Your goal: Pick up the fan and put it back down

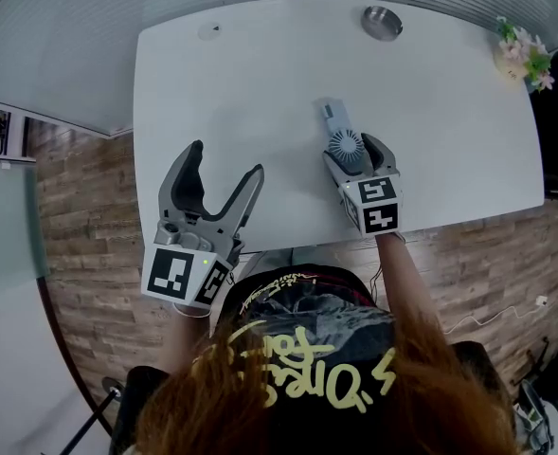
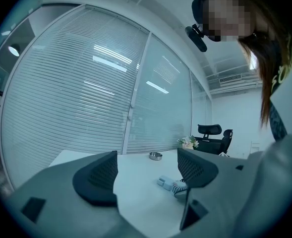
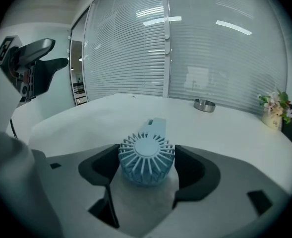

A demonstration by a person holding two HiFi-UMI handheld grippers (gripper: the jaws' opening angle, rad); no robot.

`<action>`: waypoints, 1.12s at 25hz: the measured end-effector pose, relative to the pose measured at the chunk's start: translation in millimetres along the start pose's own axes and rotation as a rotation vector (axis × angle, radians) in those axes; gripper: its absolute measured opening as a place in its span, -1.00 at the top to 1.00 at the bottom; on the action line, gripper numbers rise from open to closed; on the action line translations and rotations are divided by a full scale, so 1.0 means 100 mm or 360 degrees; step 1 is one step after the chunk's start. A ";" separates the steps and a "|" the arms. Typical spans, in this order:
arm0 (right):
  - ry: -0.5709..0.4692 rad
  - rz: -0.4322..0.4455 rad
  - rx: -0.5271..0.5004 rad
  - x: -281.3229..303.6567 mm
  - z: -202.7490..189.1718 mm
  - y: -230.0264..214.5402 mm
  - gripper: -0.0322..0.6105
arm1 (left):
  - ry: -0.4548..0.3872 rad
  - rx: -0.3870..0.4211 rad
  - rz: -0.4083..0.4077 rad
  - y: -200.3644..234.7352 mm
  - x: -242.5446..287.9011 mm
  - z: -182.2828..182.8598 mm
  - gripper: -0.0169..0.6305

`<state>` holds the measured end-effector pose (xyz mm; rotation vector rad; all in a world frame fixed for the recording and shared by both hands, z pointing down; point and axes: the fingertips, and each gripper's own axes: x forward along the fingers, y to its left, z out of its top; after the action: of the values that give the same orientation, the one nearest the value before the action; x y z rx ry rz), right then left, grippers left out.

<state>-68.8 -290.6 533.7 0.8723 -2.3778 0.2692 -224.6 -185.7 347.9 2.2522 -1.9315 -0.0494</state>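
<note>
Lifting the fan (image 1: 343,133) cleanly is the step in hand, as I judge it. Your right tool (image 1: 357,152) is clenched on the round grille head, one pad against each side of the cage. The handle sticks out past the jaws toward 11 o'clock and looks to lie on the white surface (image 1: 260,83). Because the grip sits at one end, expect the handle to droop as the fan comes up. Raise it straight and slowly, and squeeze only as hard as the thin ribs of the cage can take, since they look likely to flex. For the return, lower until the handle touches first, let the head settle flat, then part the jaws and draw back toward 6 o'clock without dragging. Your left tool (image 1: 226,159) is released, jaws wide apart with nothing between them. It hovers over the near edge at about 9 o'clock from the fan and well apart from it, so leave it there, out of the path. Counting what is out: one fan, two tools, one surface, one small metal dish (image 1: 381,22) at 12 o'clock from the fan near the far edge, one bunch of flowers (image 1: 523,50) at 2 o'clock by the far right corner, and one black office chair (image 2: 209,129) beyond the flowers, which only the left gripper view shows.
</note>
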 end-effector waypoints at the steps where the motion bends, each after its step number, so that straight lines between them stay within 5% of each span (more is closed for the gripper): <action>1: 0.0013 0.0002 0.0004 0.01 -0.01 0.00 -0.12 | 0.0001 0.0002 0.0000 0.00 0.00 0.00 -0.20; 7: 0.0055 -0.0016 0.0018 0.03 -0.02 -0.01 -0.12 | -0.0013 0.0012 -0.0011 -0.01 0.00 0.04 -0.18; 28: -0.0319 -0.0130 0.0066 -0.33 0.37 -0.15 -0.14 | -0.0052 0.0055 -0.0079 -0.06 0.11 0.22 -0.15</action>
<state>-56.0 -298.1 484.2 1.0570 -2.5202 0.2072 -220.5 -198.3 326.1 2.3360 -1.9068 -0.0598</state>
